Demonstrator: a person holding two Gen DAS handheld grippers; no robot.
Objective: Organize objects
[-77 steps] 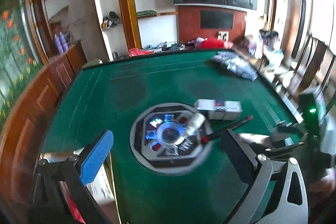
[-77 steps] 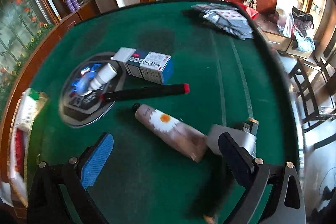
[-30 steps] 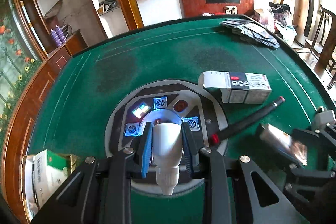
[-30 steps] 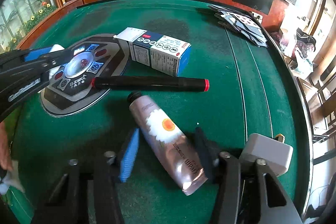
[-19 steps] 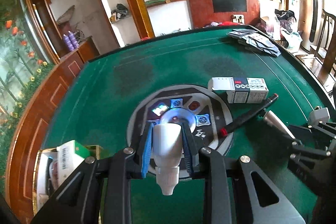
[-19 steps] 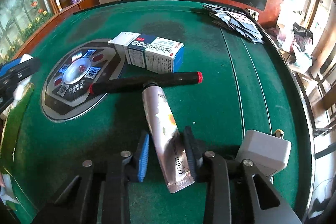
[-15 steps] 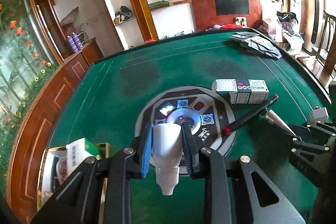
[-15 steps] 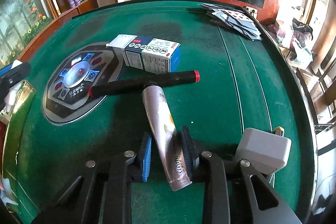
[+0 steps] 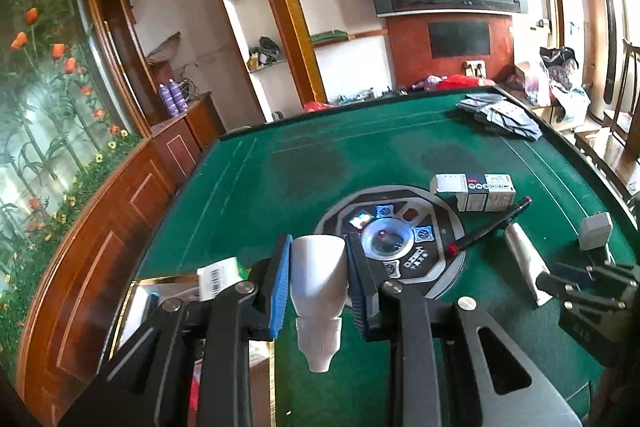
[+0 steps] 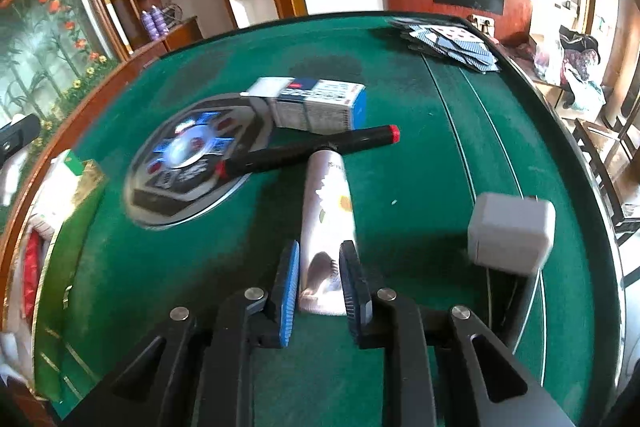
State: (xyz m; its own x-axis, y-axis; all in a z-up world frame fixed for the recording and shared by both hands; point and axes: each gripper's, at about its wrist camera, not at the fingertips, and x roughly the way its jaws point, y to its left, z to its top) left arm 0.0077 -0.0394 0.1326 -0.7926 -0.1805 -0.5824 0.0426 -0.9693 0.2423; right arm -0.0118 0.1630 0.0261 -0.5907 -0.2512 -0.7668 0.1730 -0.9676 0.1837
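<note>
Since the earlier frames, the white bottle (image 9: 318,279) has been lifted off the round panel (image 9: 436,279) at the middle of the table (image 9: 256,195) and carried toward the gold-rimmed box (image 9: 138,297) at the near left edge; the tube (image 10: 327,223) has been swung so that its cap points at the pen (image 10: 312,149), and its crimped end has been raised slightly.

On the table, four loose items remain outside the box: the carton (image 10: 316,105), lying partly on the panel's rim; the tube; the pen, resting across the panel's edge and touching the tube's cap; and the grey adapter (image 10: 512,237), well apart to the right. A spread of cards (image 10: 452,45) lies at the far corner. The box already holds a green-and-white packet (image 9: 220,277) and other things too blurred to be named.

The left gripper (image 9: 318,283) is clamped on the bottle, nozzle toward the camera, held above the table just beside the box and not yet over it. The right gripper (image 10: 320,279) has just been closing, and its pads (image 10: 290,279) are now pinched on the tube's flat end.

The task is judged to be partly done: two items are in hand but not yet stowed, and the carton, pen and adapter are untouched.
</note>
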